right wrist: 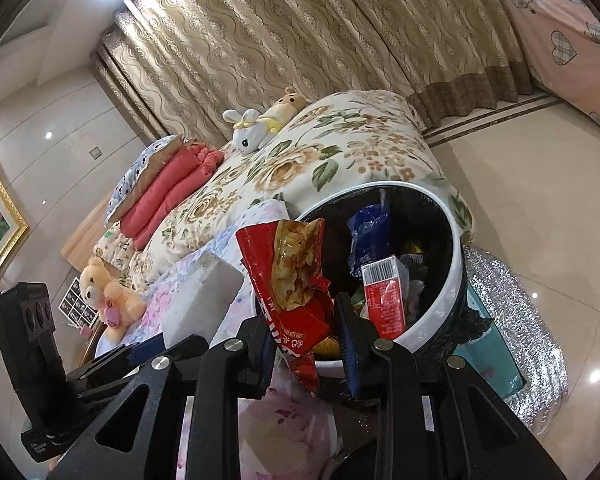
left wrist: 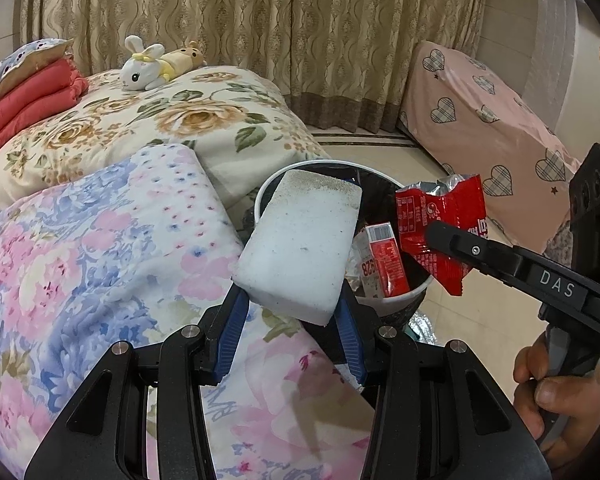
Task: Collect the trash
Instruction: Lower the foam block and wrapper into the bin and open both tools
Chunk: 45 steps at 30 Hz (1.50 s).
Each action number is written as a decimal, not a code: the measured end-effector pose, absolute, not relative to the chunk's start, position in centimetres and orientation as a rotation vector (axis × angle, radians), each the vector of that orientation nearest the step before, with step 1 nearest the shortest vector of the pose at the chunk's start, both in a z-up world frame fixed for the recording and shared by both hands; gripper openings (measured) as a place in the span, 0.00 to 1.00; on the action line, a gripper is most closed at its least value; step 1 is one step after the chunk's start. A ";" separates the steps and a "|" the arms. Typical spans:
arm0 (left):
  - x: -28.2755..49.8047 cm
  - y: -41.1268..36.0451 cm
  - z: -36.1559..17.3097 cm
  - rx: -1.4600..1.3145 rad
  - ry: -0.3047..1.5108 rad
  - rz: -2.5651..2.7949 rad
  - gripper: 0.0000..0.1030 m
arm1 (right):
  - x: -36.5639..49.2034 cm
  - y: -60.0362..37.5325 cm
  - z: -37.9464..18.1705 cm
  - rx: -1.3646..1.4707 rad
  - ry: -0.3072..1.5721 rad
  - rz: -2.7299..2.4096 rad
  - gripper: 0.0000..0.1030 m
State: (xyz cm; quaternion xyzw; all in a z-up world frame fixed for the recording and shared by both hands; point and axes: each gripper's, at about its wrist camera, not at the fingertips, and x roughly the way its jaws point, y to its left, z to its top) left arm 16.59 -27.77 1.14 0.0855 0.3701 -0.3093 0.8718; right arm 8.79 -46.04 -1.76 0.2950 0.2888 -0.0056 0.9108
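My left gripper is shut on a white foam block and holds it over the near rim of a white-rimmed trash bin beside the bed. My right gripper is shut on a red snack wrapper just above the bin. The wrapper and the right gripper's fingers also show in the left wrist view, over the bin's right side. The bin holds a red carton, a blue bag and other trash. The foam block shows at the left.
A bed with floral quilts lies left of the bin. Plush toys and red folded blankets sit on it. A pink heart-print cover is at the right. A silver mat lies under the bin on the tile floor.
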 end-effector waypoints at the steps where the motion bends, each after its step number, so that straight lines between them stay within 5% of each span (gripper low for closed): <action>1: 16.6 -27.9 1.1 0.181 0.774 -0.648 0.42 | 8.8 -46.1 -1.7 0.609 0.595 -0.013 0.27; 45: 20.7 -33.0 0.6 0.231 0.804 -0.662 0.42 | 13.7 -49.9 -2.5 0.584 0.657 -0.051 0.27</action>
